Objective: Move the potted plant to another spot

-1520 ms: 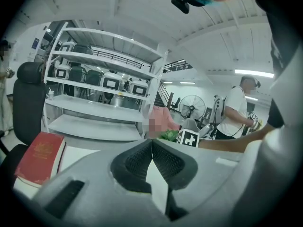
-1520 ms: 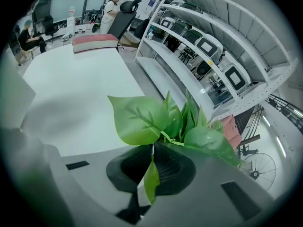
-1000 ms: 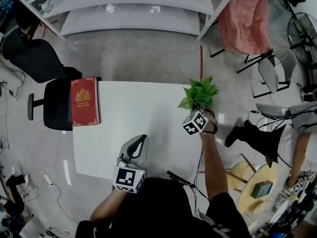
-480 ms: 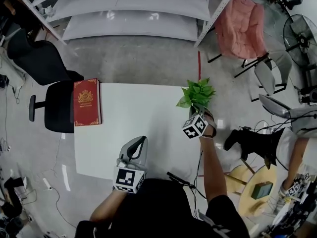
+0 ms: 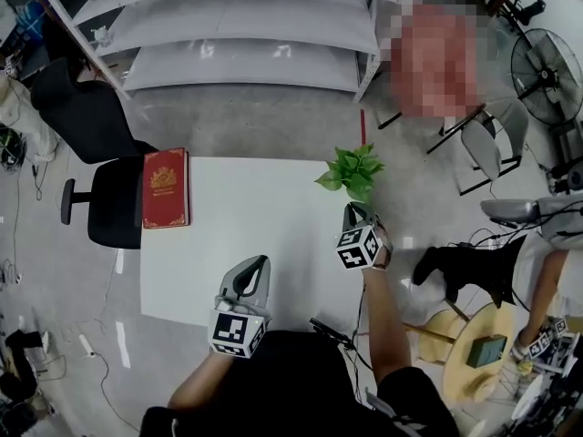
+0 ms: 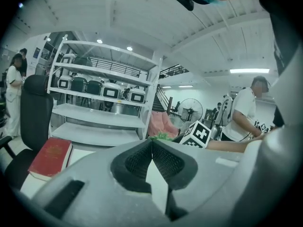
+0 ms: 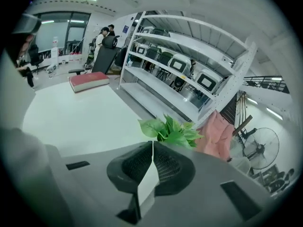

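The potted plant (image 5: pixel 351 171) stands at the far right corner of the white table (image 5: pixel 246 235); only its green leaves show and the pot is hidden beneath them. My right gripper (image 5: pixel 352 209) sits just short of the plant, shut, with nothing between its jaws. In the right gripper view the leaves (image 7: pixel 171 131) rise just beyond the closed right gripper (image 7: pixel 152 144). My left gripper (image 5: pixel 260 263) rests over the table's near middle, also shut and empty. The left gripper view shows the left gripper (image 6: pixel 151 141) with its jaws meeting, and a tuft of the plant (image 6: pixel 162 136) past them.
A red book (image 5: pixel 165 188) lies at the table's far left edge, next to a black chair (image 5: pixel 102 200). White shelves (image 5: pixel 246 25) stand beyond the table. To the right are a fan (image 5: pixel 545 66), a seated person (image 5: pixel 537 244) and a small round table (image 5: pixel 478 349).
My right gripper has drawn back toward me, away from the plant. The plant now stands apart from the gripper on the table corner. The left gripper has stayed where it was.
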A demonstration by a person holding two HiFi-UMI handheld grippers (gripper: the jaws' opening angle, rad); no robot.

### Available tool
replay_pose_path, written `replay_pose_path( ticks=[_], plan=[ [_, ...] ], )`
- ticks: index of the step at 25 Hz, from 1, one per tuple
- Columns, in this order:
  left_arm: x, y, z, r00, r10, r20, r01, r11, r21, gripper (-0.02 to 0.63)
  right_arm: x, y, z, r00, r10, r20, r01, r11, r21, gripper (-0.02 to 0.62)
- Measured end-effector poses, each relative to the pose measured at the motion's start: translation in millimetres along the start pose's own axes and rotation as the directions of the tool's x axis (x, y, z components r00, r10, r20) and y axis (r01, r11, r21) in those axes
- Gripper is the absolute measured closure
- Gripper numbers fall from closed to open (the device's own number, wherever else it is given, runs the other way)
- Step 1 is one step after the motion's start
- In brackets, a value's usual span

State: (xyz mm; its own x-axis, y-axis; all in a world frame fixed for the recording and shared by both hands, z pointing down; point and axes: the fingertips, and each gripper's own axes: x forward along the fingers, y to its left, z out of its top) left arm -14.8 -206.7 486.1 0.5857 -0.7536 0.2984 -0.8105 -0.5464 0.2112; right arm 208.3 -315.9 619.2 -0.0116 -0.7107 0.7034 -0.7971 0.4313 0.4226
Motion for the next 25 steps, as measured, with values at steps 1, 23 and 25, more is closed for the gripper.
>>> replay_pose_path(
  ticks=[1,23,25],
  plan=[
    [-5.6,-5.5,-0.5,1.0,0.003,0.005,-0.003,1.0,0.001,0.589,-9.0,0.8,-1.3,1.0,-0.001,0.016,0.0,1.0,0.024,0.583],
    [-87.9,-97.7,-23.9,0.998,0.003,0.055,-0.006,0.999,0.05,0.589,-200.1,34.0,-36.8,0.942,-0.067,0.33,-0.111,0.863,0.493,0.584],
    [-89.9,-96.5,-27.4,0.999,-0.015,0.048,0.012,0.998,0.055,0.589,-214.6,49.2,-37.1,0.938,-0.063,0.341,-0.126,0.854,0.505,0.584]
  ],
)
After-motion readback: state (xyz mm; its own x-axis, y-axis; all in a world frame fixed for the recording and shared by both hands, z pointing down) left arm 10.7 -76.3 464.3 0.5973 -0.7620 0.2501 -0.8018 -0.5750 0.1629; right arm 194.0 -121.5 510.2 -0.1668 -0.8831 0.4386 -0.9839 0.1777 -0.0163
